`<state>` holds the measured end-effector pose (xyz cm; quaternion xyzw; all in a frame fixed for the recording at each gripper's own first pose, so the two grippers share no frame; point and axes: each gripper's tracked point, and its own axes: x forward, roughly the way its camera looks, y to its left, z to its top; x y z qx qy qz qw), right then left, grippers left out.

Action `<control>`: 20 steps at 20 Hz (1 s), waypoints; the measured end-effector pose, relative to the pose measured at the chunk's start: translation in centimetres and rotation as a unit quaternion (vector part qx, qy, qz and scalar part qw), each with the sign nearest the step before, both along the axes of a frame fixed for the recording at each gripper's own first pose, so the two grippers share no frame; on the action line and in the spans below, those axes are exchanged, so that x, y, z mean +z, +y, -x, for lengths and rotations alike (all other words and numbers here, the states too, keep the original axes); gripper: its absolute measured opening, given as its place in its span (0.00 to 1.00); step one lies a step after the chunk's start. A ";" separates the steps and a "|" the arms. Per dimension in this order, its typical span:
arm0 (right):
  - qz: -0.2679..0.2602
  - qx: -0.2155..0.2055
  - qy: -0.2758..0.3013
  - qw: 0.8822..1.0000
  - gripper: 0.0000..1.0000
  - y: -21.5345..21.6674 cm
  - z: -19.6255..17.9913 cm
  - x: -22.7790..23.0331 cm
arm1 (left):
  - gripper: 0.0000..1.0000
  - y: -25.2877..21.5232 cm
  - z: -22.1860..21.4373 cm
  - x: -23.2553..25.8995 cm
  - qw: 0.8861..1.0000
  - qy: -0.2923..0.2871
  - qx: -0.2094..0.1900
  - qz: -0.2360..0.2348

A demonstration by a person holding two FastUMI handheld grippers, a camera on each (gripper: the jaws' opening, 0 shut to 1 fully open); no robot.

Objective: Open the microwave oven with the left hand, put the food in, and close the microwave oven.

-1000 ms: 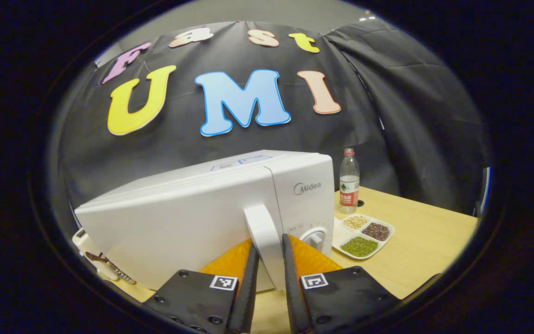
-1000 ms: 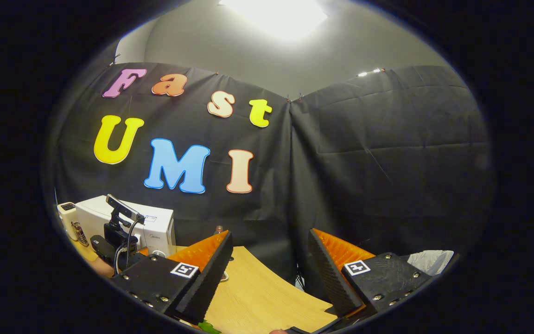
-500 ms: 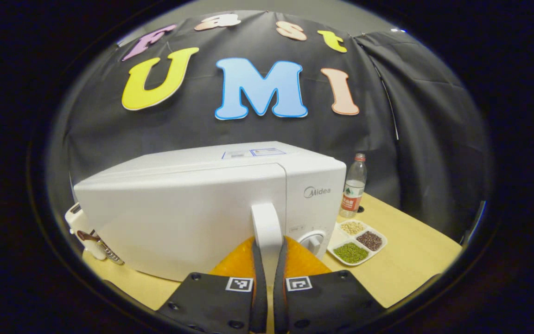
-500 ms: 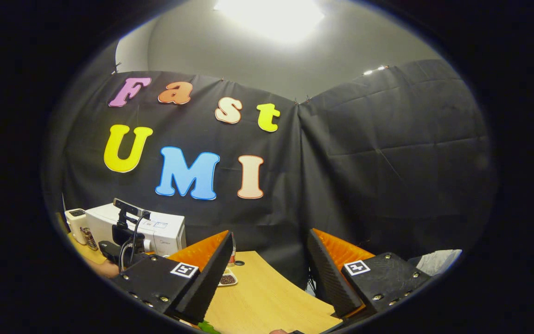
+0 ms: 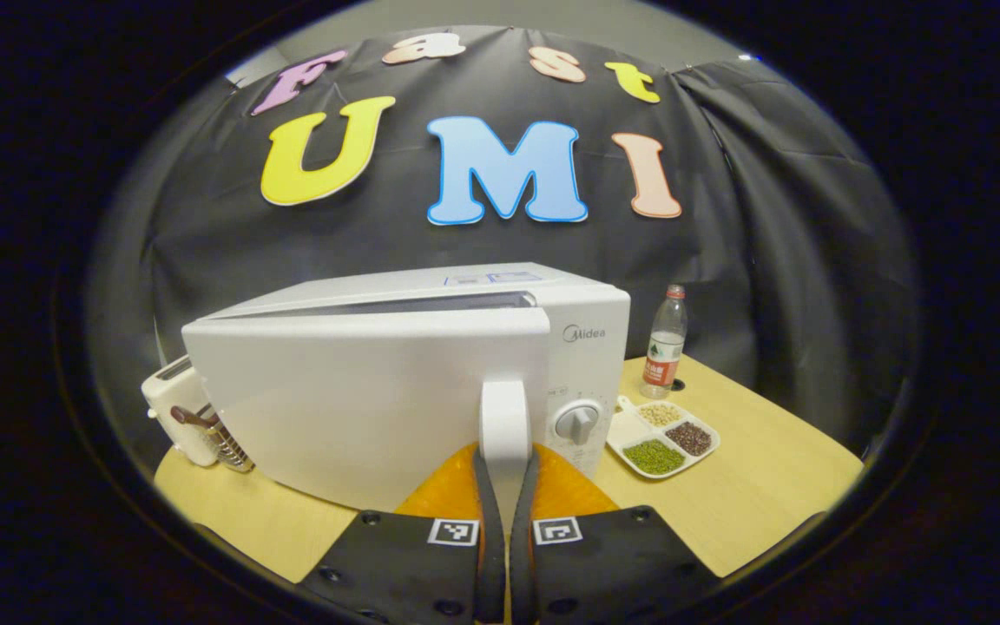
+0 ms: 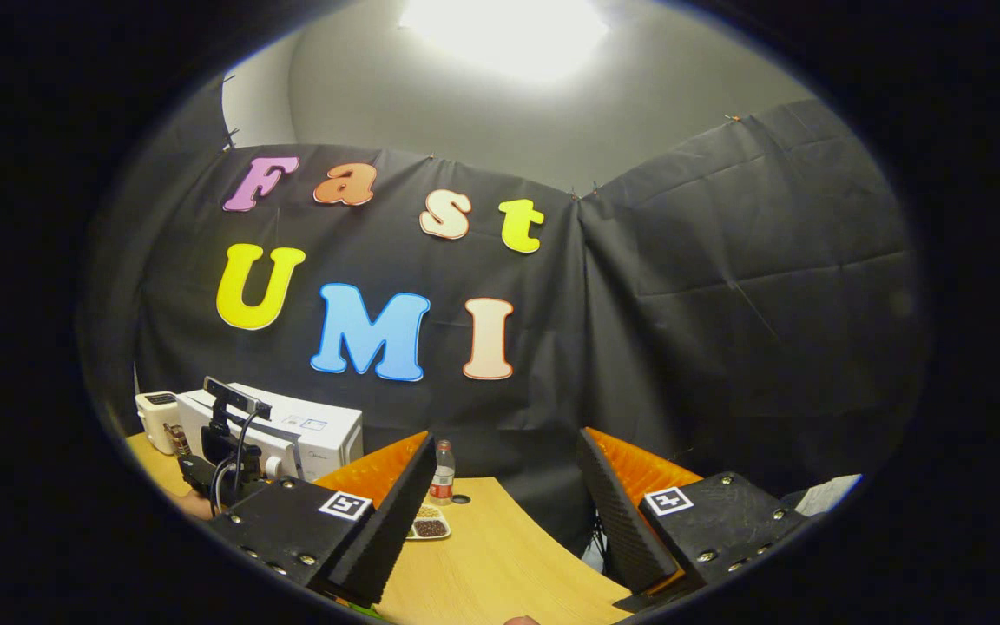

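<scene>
The microwave door handle [image 5: 504,415] is clamped by the left gripper [image 5: 505,486]; the door [image 5: 361,399] of the white microwave oven [image 5: 582,347] on the table [image 5: 752,495] appears slightly ajar. The right gripper [image 6: 500,512] is held wide open, empty.

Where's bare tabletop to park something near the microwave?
Bare: table right of the divided tray, out to the edge; also the front-left corner below the toaster. Crowded: the strip by the microwave dial, where tray and bottle sit; left tongs clamp the door handle.
</scene>
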<state>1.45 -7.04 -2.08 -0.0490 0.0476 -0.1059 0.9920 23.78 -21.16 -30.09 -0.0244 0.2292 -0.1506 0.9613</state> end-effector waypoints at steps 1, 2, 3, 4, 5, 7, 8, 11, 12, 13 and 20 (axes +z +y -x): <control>-0.004 0.008 -0.002 1.000 0.98 0.0 -0.1 0.0 | 0.09 0.4 0.6 0.2 1.000 0.002 0.002 -0.001; -0.011 0.019 -0.005 1.000 0.98 0.3 -0.1 0.0 | 0.13 0.8 1.2 0.3 1.000 0.003 0.004 -0.002; -0.017 0.030 -0.005 0.999 0.98 0.7 -0.1 -0.1 | 0.09 1.2 1.9 0.5 1.000 0.001 0.007 -0.004; -0.020 0.042 -0.005 0.999 0.98 0.9 -0.2 -0.3 | 0.09 1.7 2.8 0.7 1.000 0.001 0.010 -0.005; -0.021 0.053 -0.006 0.998 0.98 1.0 -0.3 -0.4 | 0.09 2.2 3.5 0.8 1.000 0.002 0.014 -0.005; -0.031 0.075 -0.007 0.997 0.98 1.4 -0.3 -0.5 | 0.10 3.4 5.1 1.0 1.000 0.005 0.022 -0.005; -0.037 0.087 -0.006 0.996 0.98 1.7 -0.2 -0.8 | 0.10 4.0 6.0 1.1 1.000 0.005 0.027 -0.007; -0.055 0.120 -0.002 0.991 0.98 2.7 0.0 -1.2 | 0.10 6.2 8.3 1.6 0.999 0.006 0.046 -0.017; -0.061 0.132 -0.005 0.989 0.98 3.2 0.2 -0.9 | 0.10 7.1 9.2 1.6 0.998 0.008 0.054 -0.018; -0.064 0.143 -0.008 0.988 0.98 3.6 0.4 -0.6 | 0.10 7.9 9.9 1.7 0.998 0.009 0.061 -0.019; -0.063 0.195 -0.035 0.978 0.98 7.7 1.5 1.4 | 0.10 14.9 14.8 2.2 0.994 0.009 0.109 -0.029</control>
